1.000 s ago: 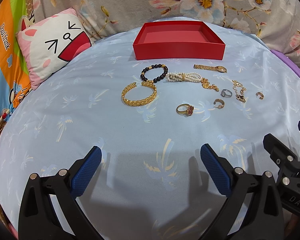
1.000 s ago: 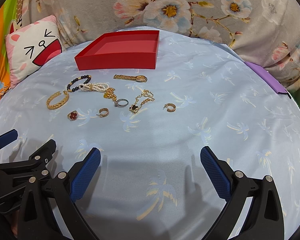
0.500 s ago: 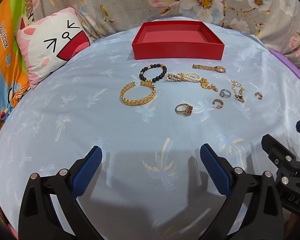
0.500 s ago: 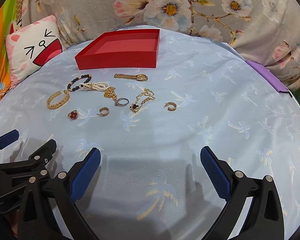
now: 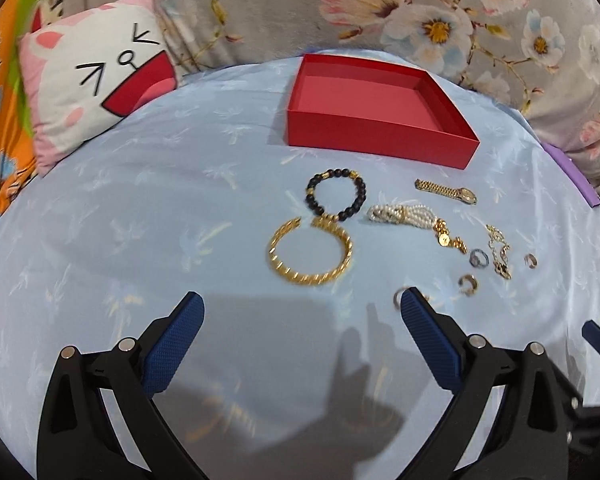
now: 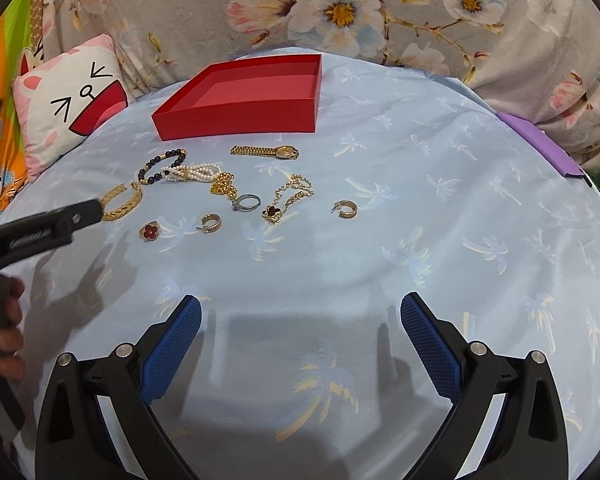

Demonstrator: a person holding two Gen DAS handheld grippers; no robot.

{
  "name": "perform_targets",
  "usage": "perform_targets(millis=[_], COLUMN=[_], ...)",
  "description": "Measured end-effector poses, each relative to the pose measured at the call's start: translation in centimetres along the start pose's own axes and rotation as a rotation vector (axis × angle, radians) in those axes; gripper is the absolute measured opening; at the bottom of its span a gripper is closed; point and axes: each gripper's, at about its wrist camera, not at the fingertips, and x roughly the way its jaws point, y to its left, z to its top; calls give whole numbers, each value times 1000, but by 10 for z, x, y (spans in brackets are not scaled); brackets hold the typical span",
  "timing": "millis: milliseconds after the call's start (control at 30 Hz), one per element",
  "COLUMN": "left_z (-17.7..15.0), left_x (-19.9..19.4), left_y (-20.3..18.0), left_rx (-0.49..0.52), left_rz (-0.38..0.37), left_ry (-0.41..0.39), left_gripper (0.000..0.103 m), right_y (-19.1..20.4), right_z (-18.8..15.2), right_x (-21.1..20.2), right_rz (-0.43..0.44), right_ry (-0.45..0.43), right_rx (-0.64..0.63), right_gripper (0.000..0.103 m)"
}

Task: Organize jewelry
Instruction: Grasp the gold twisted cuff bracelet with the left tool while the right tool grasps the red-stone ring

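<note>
Left gripper (image 5: pixel 302 316) spread, empty, near gold bangle (image 5: pixel 310 251). Right gripper (image 6: pixel 300 318) spread, empty. Red box (image 5: pixel 374 110) empty. Next, judged: straddle bangle, pinch rim.

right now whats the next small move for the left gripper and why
Probably ease the left gripper forward and down onto the gold cuff bracelet. Its jaws are open and empty, the cuff is the nearest piece, lying just ahead of them, and the red box beyond it holds nothing yet. The right gripper hangs open, farther from the jewelry.
</note>
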Motion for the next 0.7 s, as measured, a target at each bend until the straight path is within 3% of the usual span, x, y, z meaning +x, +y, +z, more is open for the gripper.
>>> perform_targets(millis=[167, 333, 367, 467, 600, 700], left_z=[14, 15, 15, 16, 17, 17], left_x=[25, 43, 44, 42, 40, 38], left_y=[-6, -3, -2, -1, -1, 0], left_rx=[28, 7, -1, -7, -3, -8], left_rz=[34, 12, 1, -15, -38, -63], left_ry=[15, 66, 72, 64, 55, 53], left_gripper=[96, 76, 76, 70, 52, 52], right_y=[-3, 0, 0, 3, 4, 5], right_z=[0, 3, 3, 3, 4, 4], right_x=[3, 6, 7, 8, 9, 10], right_rz=[9, 11, 12, 14, 16, 22], right_ry=[20, 31, 33, 37, 41, 42], right_rx=[15, 8, 6, -2, -8, -15], right_gripper=[98, 98, 98, 98, 98, 98])
